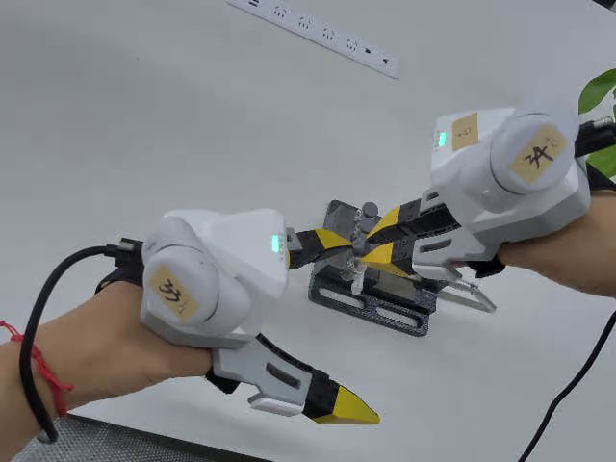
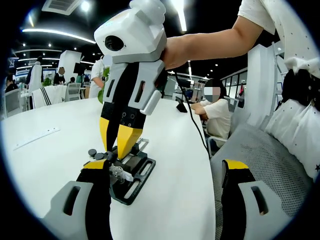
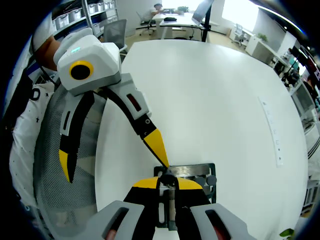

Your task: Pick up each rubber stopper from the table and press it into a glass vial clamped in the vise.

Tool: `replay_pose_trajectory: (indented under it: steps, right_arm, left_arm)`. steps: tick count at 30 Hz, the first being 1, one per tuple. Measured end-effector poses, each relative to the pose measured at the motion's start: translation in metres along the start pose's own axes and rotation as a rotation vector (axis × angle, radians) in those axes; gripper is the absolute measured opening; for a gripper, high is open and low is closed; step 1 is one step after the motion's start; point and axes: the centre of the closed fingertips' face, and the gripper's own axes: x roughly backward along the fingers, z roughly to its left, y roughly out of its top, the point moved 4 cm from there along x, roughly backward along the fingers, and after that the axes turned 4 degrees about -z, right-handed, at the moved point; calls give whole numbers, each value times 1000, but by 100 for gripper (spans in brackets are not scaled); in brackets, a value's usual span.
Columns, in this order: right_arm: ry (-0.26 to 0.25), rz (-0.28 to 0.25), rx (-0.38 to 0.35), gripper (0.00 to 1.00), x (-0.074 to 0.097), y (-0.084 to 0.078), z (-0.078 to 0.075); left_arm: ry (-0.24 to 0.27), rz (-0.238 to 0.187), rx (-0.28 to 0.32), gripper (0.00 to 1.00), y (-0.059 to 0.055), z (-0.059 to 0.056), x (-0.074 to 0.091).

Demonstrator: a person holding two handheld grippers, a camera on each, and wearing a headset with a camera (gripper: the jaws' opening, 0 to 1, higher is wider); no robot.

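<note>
Left gripper [image 1: 346, 325], jaws spread wide, grips nothing, one tip beside the single black vise [image 1: 371, 308]. Right gripper [image 3: 169, 184] pinches one dark rubber stopper [image 3: 169, 176] over one clamped glass vial [image 2: 118, 173].

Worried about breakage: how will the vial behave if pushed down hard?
The vial looks like small clear glass, so probably fragile under a hard or off-centre push. The vise seems to grip it upright, so it likely won't tip or roll. The right gripper, shut on a stopper above it, should press straight.
</note>
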Motion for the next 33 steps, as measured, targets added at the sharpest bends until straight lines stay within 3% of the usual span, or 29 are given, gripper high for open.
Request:
replay_pose_trajectory:
  steps: [13, 23, 33]
  right_arm:
    - [8, -6, -12, 6, 1, 0, 2]
    - [13, 36, -7, 6, -3, -6, 0]
    - [3, 119, -2, 6, -8, -15, -8]
  left_arm:
    - [-7, 6, 10, 91, -3, -1, -3]
    - [10, 9, 14, 91, -9, 3, 3]
    - [49, 15, 17, 91, -15, 11, 20]
